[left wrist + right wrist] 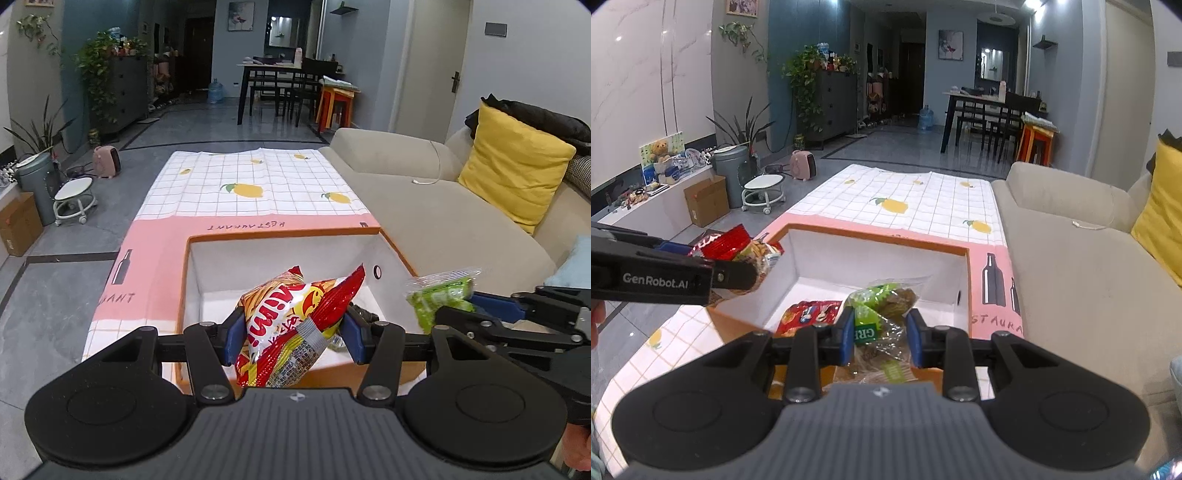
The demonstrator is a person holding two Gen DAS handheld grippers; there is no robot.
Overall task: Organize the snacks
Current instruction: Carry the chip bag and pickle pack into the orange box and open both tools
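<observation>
My left gripper [293, 334] is shut on a red and yellow snack bag [295, 325], held above the open orange-rimmed white box [280, 236]. In the right wrist view that left gripper [738, 273] enters from the left with the red bag [738, 243] over the box's left wall. My right gripper [881, 334] is shut on a clear packet with green print [882, 317], above the box's near edge. The same green packet [439, 295] shows at the right of the left wrist view. Another red snack pack [809, 314] lies on the box floor [849, 288].
The box sits on a low table with a lemon-print cloth [251, 184]. A beige sofa [424, 206] with a yellow cushion [513, 166] runs along the right. A stool [762, 192], bin [733, 170] and cardboard carton [705, 199] stand on the floor to the left.
</observation>
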